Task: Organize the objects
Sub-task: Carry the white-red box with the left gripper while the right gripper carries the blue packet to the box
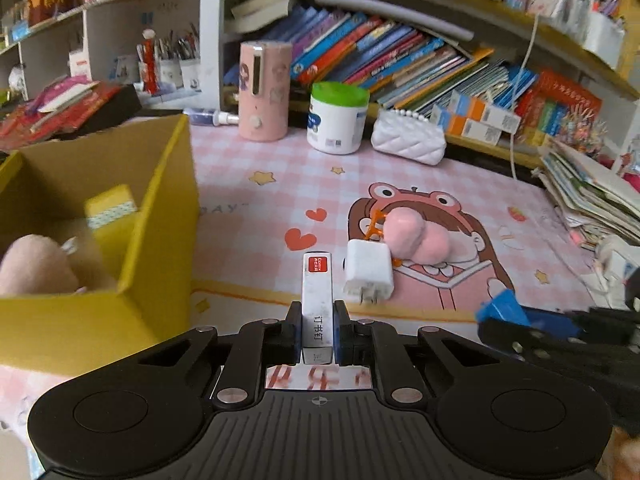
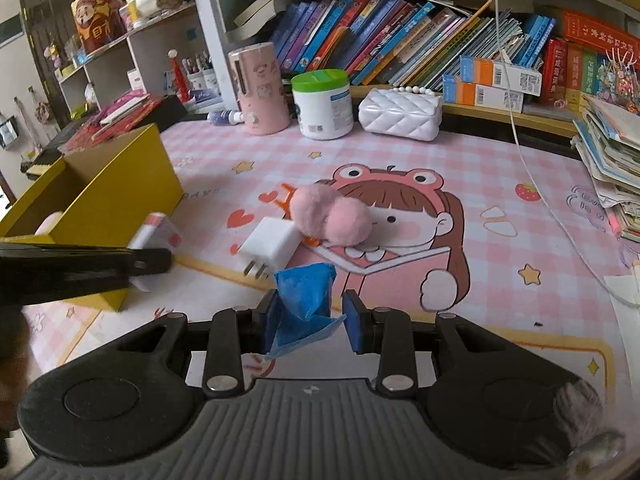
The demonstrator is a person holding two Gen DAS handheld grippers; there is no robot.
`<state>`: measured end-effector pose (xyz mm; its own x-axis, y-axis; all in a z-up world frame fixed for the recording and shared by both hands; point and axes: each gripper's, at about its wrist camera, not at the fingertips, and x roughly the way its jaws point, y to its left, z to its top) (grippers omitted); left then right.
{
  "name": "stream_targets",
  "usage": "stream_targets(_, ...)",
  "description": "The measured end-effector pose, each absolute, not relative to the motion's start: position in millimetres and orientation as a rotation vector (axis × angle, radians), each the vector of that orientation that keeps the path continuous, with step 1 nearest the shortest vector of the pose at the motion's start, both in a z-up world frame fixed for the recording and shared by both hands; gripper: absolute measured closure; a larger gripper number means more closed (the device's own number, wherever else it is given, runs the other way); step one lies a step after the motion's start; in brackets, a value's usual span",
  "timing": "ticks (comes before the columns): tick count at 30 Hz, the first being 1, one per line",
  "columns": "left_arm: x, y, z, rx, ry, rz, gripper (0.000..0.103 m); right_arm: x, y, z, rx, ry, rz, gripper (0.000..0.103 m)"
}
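Staple box [image 1: 317, 304] sat clamped in our left gripper [image 1: 317, 330]; we judged it should clear the yellow box [image 1: 160, 208] wall before release, right gripper [image 2: 310, 322] clamping blue packet [image 2: 306, 300].

The small white box [image 1: 317, 304] at the lower centre of the left wrist view carries three black Chinese characters, 订书钉, running along its side. On its far end sits a red square label [image 1: 317, 265] with white lettering too small to make out.

On the pink checked desk mat [image 1: 248, 184], pale letters that look like "DAY" show just right of the yellow cardboard box [image 1: 160, 216]; in the right wrist view the same word is blurred.

At the upper left of the right wrist view, a red and gold figure [image 2: 96, 20] bears a large gold character, probably 财.

Book spines, barcoded cartons and the green-lidded jar's label are too blurred to read.
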<state>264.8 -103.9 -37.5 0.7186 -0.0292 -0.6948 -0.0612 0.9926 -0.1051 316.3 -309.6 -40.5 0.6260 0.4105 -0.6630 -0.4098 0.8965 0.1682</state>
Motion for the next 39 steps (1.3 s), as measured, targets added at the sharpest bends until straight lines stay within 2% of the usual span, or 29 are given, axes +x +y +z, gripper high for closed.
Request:
stream_targets(15,189,-49,-33,-0.161,0.748,-0.015,0.09,260,-259,-30,-0.017,0.745,0.436,0.071)
stream_targets(39,46,105,-32,-0.177,0.75,0.049,0.09,115,-108,-33,-0.025,0.75,0.483,0.071)
